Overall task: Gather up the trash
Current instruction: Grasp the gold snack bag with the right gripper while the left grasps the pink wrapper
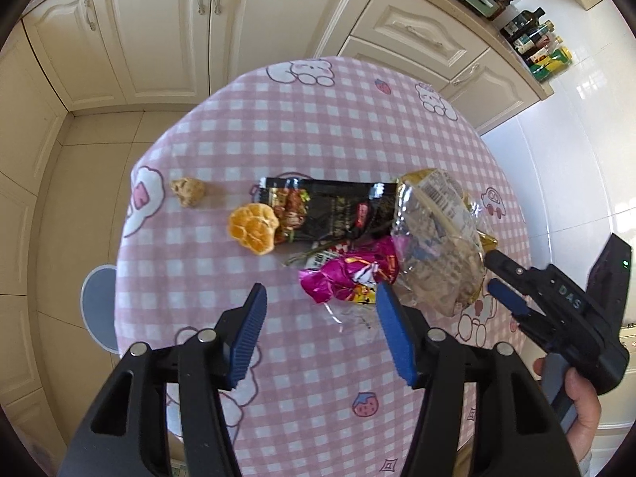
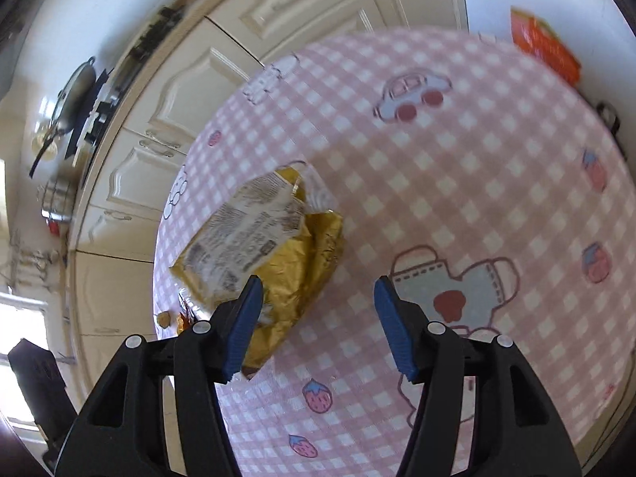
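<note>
Currently, step: reaching for the first piece; no trash gripped.
Left gripper (image 1: 320, 320): jaws apart above the pink wrapper (image 1: 349, 274) mid-table.
Right gripper (image 2: 316, 320): jaws apart, beside the gold bag (image 2: 270, 238) near the table (image 2: 457, 183) edge.
Next move: likely closing on the gold bag's crinkled edge.

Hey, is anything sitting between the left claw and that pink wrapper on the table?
Nothing visible blocks it. The left claw is open above bare tablecloth, and the pink wrapper lies just ahead, close to its right finger. The clear bag overlaps the wrapper's far right edge only, and the black packet lies behind it.
</note>
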